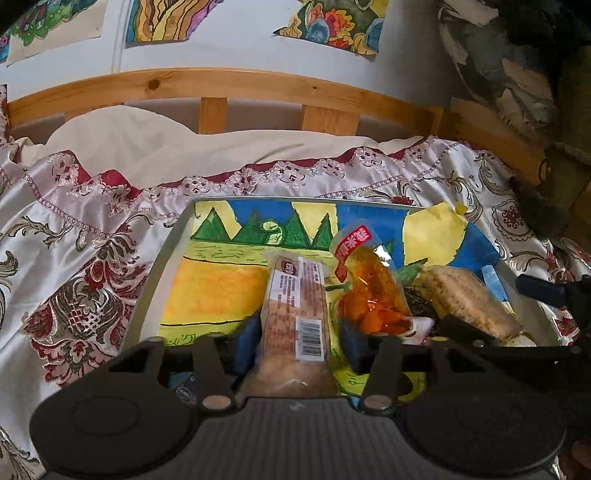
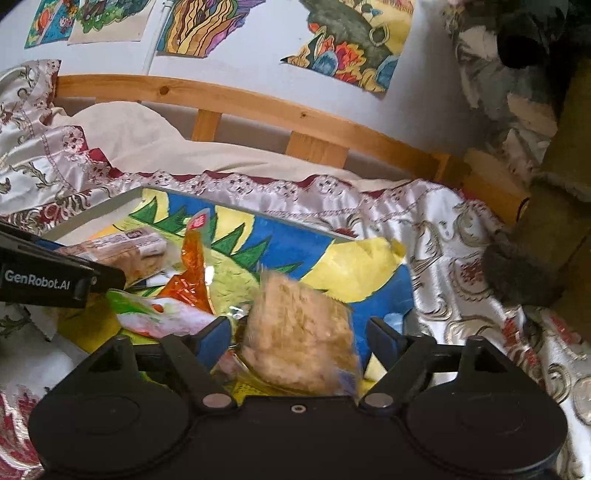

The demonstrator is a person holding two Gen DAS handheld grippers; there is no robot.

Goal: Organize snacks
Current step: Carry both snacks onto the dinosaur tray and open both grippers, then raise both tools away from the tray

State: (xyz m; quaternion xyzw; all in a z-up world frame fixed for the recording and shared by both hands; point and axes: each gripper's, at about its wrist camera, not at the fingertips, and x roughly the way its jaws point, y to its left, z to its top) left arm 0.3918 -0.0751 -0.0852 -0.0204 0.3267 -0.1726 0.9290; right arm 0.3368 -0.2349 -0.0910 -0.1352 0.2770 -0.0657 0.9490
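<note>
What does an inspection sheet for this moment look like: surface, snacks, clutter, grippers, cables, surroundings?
Surface: tray lined with a painted sheet, on a patterned bedspread.
Job's things: barcode pack, orange pouch and rice cake lie in the tray.
Clutter: nothing seen.
Grippers: left gripper open around the barcode pack; right gripper open around the rice cake.
Cables: nothing seen.
Surroundings: wooden rail, drawings on the wall.

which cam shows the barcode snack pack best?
Left wrist: the barcode pack lies centred between the open left tool, label and barcode sharp. Right wrist shows only its far end, partly hidden behind the left tool.
</note>
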